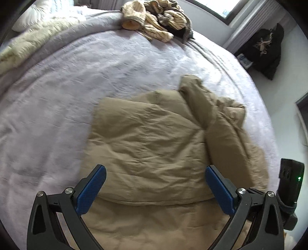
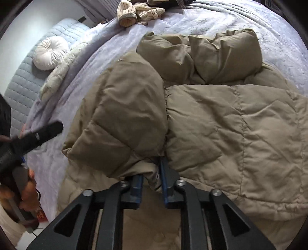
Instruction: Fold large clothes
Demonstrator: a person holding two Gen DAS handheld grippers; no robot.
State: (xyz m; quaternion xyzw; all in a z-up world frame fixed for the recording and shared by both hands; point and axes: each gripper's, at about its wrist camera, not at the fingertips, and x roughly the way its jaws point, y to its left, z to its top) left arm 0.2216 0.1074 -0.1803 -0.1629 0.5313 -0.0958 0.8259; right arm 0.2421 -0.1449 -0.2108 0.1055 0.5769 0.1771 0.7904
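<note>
Our right gripper (image 2: pixel 152 178) pinches a fold of the tan puffer jacket (image 2: pixel 211 123); our left gripper (image 1: pixel 154 184) gapes wide, empty. The jacket lies on the lavender bedspread (image 1: pixel 57 96), striped clothes (image 1: pixel 154 21) at twelve o'clock.

Big bed (image 1: pixel 96 77) under me, pale lilac cover. Quilted grey headboard (image 2: pixel 25 84) against a white wall, round white cushion (image 2: pixel 51 52) and cream fluffy throw (image 1: pixel 32 44) beside it. Striped clothes heap (image 1: pixel 154 19) at far edge. Window (image 1: pixel 231 9) with daylight, dark garment (image 1: pixel 267 50) hanging on wall.
</note>
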